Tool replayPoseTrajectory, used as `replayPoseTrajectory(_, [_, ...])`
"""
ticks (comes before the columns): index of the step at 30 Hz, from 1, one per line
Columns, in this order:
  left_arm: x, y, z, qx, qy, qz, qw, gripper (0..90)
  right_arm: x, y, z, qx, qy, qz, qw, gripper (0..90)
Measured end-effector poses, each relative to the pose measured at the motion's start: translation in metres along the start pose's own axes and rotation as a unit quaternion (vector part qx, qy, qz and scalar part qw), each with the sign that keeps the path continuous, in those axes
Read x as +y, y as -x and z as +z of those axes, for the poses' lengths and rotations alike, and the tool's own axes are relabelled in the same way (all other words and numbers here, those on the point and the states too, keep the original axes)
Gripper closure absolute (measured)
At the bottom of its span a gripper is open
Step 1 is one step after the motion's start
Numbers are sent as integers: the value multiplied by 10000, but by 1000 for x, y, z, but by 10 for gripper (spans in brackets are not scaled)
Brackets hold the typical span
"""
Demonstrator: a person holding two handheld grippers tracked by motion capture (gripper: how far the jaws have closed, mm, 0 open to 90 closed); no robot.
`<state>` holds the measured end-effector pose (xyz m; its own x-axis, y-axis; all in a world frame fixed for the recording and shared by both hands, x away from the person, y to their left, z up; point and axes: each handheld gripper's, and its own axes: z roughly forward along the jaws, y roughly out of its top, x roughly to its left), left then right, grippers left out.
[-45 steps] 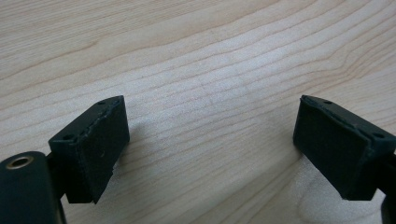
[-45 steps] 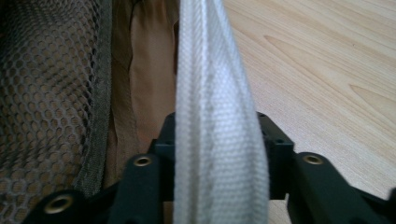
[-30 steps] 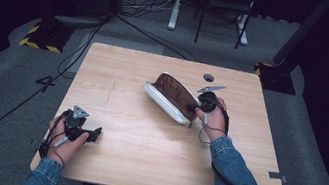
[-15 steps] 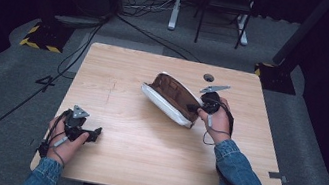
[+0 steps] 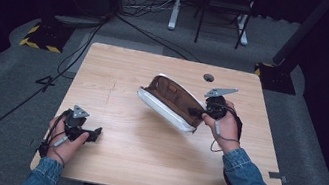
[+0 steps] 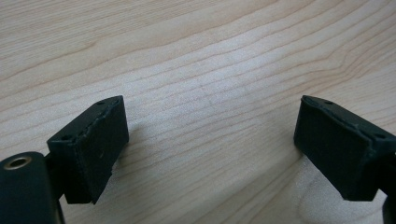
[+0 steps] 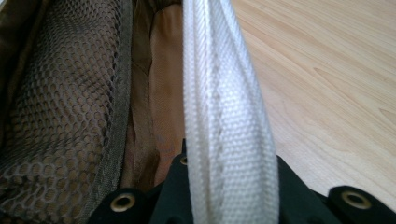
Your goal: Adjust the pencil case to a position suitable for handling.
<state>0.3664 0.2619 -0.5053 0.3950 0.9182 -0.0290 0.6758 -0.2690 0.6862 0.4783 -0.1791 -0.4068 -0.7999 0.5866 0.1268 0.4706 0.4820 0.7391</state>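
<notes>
High view: a white case [image 5: 165, 109] with a brown lining is tilted up off the wooden table [image 5: 142, 154] near its middle, its open side facing away from the person. Right gripper view shows brown mesh [image 7: 60, 107] inside; contents cannot be made out. The right gripper [image 5: 198, 112] is clamped on the case's white woven rim [image 7: 224, 116]. The left gripper [image 5: 94, 134] rests near the table's front left edge, jaws spread apart over bare wood.

One table [image 5: 149, 171], one brown-lined white case [image 5: 170, 104], two tongs [image 5: 94, 134] [image 5: 194, 112].
</notes>
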Motion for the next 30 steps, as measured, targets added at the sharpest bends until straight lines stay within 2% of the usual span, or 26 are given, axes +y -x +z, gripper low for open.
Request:
replayPoseTrajectory(8, [0, 0, 0, 0, -5, -10, 10000, 103, -5, -18, -18, 189, 80, -163, 9997, 870])
replayPoseTrajectory(16, [0, 0, 0, 1, -5, -13, 10000, 102, -15, -35, -35, 477, 89, -315, 9983, 870])
replayPoseTrajectory(28, [0, 1, 1, 10, 6, -18, 10000, 102, -39, -53, -44, 797, 52, -429, 9959, 870])
replayPoseTrajectory(30, [0, 0, 1, 10, 6, -17, 10000, 102, -41, -56, -46, 770, 15, -488, 9958, 870])
